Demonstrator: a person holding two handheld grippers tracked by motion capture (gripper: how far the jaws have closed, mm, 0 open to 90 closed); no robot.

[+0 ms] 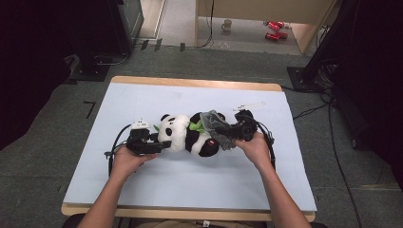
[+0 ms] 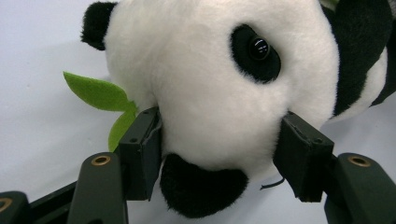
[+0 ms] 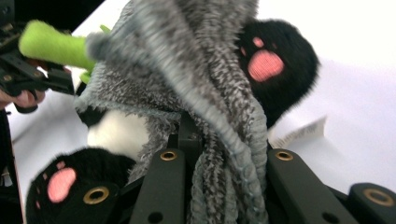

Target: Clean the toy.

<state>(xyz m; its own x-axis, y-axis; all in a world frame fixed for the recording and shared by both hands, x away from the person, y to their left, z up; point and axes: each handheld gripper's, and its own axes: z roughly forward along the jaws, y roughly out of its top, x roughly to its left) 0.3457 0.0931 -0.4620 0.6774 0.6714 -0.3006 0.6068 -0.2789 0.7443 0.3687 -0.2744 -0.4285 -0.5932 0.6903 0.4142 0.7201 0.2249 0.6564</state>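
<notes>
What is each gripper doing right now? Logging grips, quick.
Left gripper: closed on the panda's head.
Right gripper: shut on the grey cloth.

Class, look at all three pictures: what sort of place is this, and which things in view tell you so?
Probably a lab or workshop for recording handling tasks: a table under a pale blue mat, black equipment stands with trailing cables, and bare carpet floor.

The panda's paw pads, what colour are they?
Pink, on black paws; the right gripper view shows them best.
</notes>
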